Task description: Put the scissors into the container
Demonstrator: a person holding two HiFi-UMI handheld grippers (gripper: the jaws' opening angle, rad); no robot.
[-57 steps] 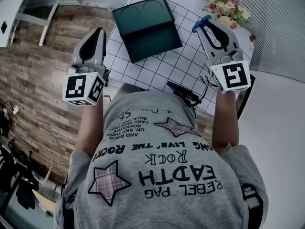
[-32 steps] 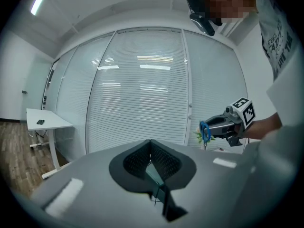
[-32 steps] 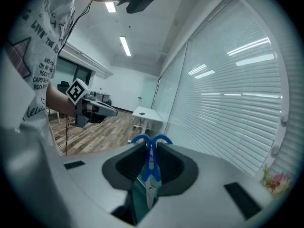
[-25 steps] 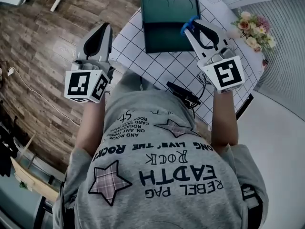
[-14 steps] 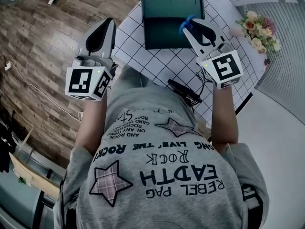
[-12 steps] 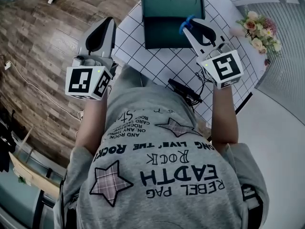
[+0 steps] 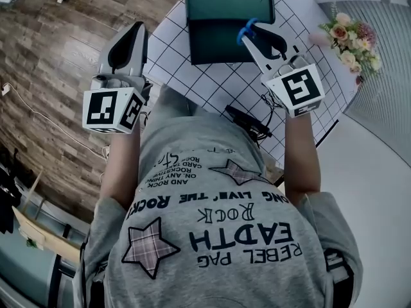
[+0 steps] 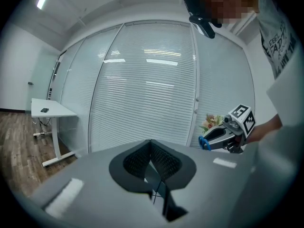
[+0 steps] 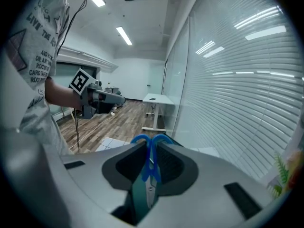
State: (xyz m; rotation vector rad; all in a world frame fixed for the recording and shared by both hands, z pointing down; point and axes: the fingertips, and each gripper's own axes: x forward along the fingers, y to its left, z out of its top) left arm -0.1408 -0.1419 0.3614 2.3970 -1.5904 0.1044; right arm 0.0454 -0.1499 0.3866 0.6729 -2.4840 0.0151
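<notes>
Shirt (image 7: 218, 236) print "EARTH", "ROCK", scissors (image 7: 246, 29) clamped

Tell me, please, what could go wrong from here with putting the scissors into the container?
1. In the head view the right gripper hangs over the right part of the container, close to its rim. If the scissors are released here, they might strike the rim and land on the table.
2. Its jaws clamp the scissors near the blue handles, with the blades running back between them. The scissors might twist or catch when the jaws open.
</notes>
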